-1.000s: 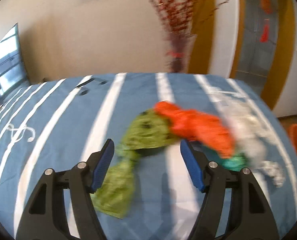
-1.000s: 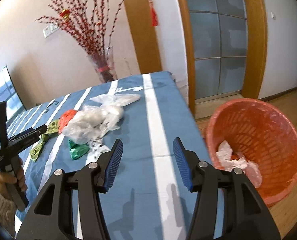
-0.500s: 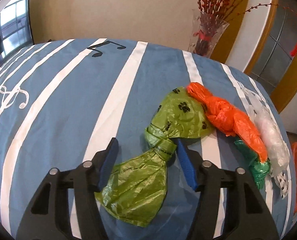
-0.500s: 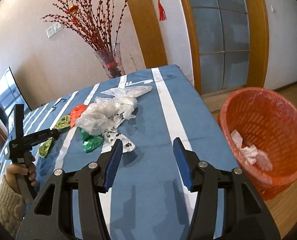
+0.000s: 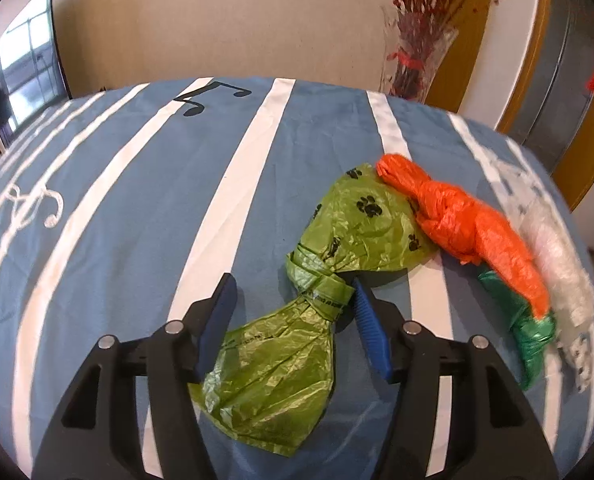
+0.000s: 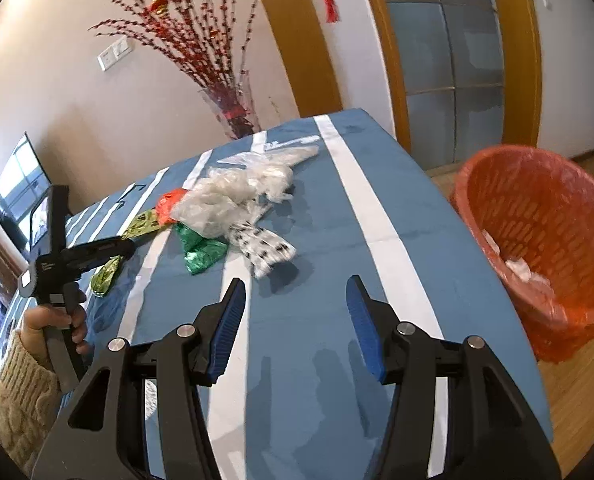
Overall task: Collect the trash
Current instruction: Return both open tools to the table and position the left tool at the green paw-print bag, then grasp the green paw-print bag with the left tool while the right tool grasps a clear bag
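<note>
A knotted green bag with paw prints (image 5: 361, 220) lies on the blue striped tablecloth (image 5: 137, 200). My left gripper (image 5: 293, 284) is down over it, jaws either side of the knot. The right pad (image 5: 367, 312) touches the knot and the left pad stands apart, so it is open. An orange bag (image 5: 465, 220), a dark green bag (image 5: 529, 336) and clear plastic (image 5: 553, 256) lie to the right. My right gripper (image 6: 295, 282) hangs open and empty above bare cloth, short of a spotted white bag (image 6: 265, 252). The orange trash basket (image 6: 477, 184) stands on the floor at the right.
A glass vase of red branches (image 6: 233, 112) stands at the table's far edge. A screen (image 5: 21, 68) is at the far left. The hand in a knitted sleeve (image 6: 53, 320) holds the left gripper (image 6: 127, 246). Crumpled white trash (image 6: 525, 272) lies in the basket.
My left gripper has moved forward and down onto the green bag, and its jaws have narrowed around the knot. The right gripper has drifted sideways over the table, still open.
</note>
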